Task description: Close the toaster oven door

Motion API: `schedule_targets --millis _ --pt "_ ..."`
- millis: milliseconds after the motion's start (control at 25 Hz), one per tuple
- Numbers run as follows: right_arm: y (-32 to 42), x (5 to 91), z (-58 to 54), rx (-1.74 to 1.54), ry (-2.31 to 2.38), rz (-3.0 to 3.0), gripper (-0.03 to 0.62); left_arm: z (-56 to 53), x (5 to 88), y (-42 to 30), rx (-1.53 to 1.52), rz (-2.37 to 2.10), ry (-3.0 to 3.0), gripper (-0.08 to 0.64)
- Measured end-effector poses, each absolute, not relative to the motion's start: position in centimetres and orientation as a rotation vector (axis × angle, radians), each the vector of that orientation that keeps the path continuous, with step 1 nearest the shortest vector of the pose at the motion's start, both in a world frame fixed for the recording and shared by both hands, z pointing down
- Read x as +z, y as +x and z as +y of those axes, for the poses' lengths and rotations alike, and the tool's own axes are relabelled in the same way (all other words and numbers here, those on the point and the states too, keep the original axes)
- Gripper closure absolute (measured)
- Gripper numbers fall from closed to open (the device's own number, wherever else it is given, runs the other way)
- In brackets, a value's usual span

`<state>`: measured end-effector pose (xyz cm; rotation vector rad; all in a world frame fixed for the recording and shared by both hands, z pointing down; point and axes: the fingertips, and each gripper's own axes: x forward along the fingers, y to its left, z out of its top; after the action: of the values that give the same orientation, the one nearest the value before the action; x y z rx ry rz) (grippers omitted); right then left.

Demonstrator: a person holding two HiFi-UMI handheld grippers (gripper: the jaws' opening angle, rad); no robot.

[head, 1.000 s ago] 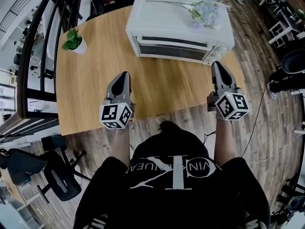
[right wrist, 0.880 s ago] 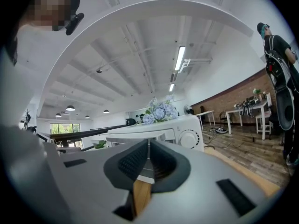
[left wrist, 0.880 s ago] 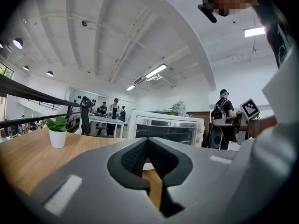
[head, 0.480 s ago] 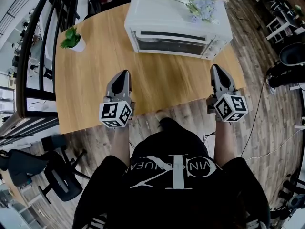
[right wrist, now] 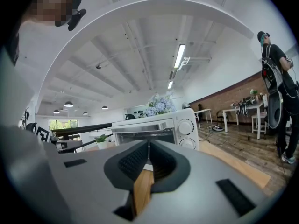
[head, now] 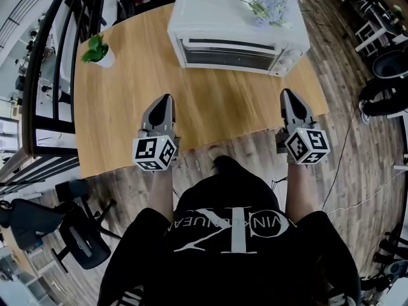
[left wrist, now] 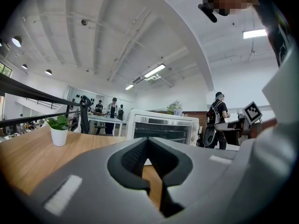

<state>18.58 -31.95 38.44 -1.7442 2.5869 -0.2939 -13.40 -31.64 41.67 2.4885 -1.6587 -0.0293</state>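
1. Two tools are in play, and both are empty. The left tool (head: 165,101) has its jaws pressed together on nothing, and the right tool (head: 287,95) has its jaws together on nothing too. Both hang over the near edge of the desk (head: 127,113), pointing away from the person.
2. One toaster oven (head: 239,21) sits at the far side of the desk, straight ahead of both tools and well apart from them. Its long axis runs left to right across the desk, so its front faces the person.
3. One door (head: 228,56) fills most of that front. It stands upright against the body with its handle (right wrist: 140,125) along the top edge, and no gap shows in any view. I judge it already shut, or very nearly.
4. The right tool is the nearer one, lying just short of the oven's right end where the dials (right wrist: 186,126) are. The left tool lines up with the left end of the door but is a little farther back. If a last push is needed, it goes straight forward onto the door front, near the handle.
5. The count: two tools, one oven, one door, at least two dials, one potted plant (head: 99,53) at the desk's left, and one spray of flowers (head: 271,8) lying on the oven's top.
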Motion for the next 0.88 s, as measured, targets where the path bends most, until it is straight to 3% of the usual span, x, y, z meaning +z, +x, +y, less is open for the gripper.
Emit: schedule_targets --millis 880 --pt "18.5 38.8 -30.2 -0.293 -1.748 2.589 0.571 -30.9 41.7 -12.7 -0.028 -1.625 2.508 0.549"
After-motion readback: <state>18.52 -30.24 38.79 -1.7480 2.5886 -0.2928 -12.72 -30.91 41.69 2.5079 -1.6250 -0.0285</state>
